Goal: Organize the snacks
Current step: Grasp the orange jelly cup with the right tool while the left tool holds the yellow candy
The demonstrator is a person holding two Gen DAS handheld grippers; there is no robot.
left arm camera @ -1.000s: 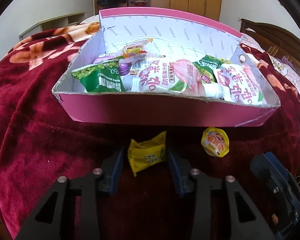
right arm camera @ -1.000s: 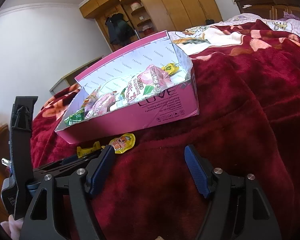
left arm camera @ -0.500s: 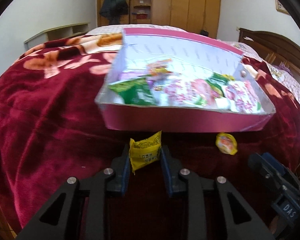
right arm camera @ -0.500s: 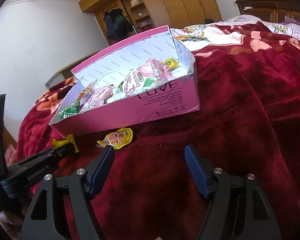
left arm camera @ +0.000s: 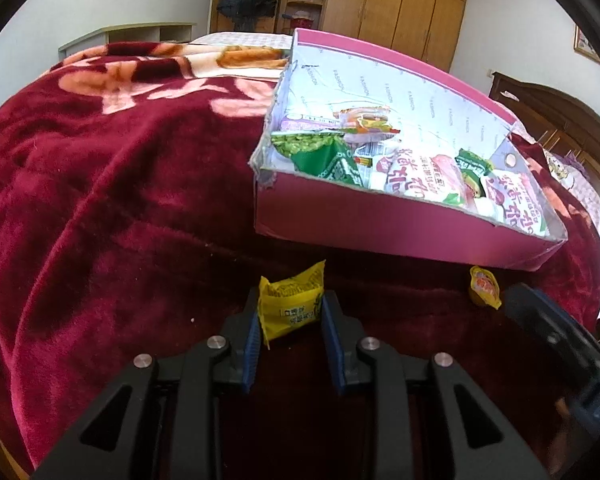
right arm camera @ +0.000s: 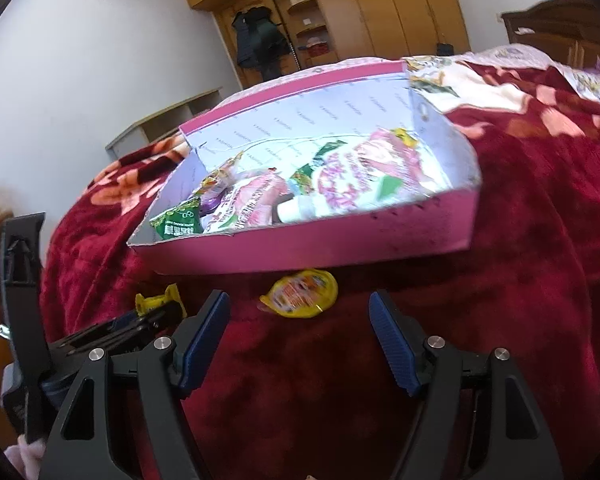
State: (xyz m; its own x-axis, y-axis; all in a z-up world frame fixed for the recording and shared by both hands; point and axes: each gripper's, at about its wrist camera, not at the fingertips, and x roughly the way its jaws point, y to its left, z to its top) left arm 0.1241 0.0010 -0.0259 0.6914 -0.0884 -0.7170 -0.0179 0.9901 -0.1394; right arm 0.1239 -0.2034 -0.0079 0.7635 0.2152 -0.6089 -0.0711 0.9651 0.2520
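A: Wooden wardrobes (left arm camera: 400, 4) line the back wall, and we work over a bed under a dark red blanket (left arm camera: 100, 184) with pale flowers. What do we hold?

B: Our left tool (left arm camera: 290, 316) is closed on a yellow snack packet (left arm camera: 294, 306), blue pads pressing its two side edges. The packet stands roughly upright between them, its crimped top edge pointing away from us toward the pink box (left arm camera: 400, 224), and that top leans a little to the right.

A: And the long axis?

B: We cannot call it; the packet looks nearly square. In the right wrist view only a yellow corner (right arm camera: 156, 300) shows past the left tool's tip.

A: Where is the box?

B: It sits on the blanket just beyond the packet. Its long side runs left to right across us, the tall back wall on the far side, the low pink front wall toward us. Green and pink snack bags (left arm camera: 416, 172) lie inside it.

A: Our right tool?

B: Our right tool (right arm camera: 300, 332) is wide open and holds nothing. A small yellow jelly cup (right arm camera: 300, 300) lies on the blanket ahead of its fingers, near the box's front wall, its printed lid facing up and its wider side running left to right.
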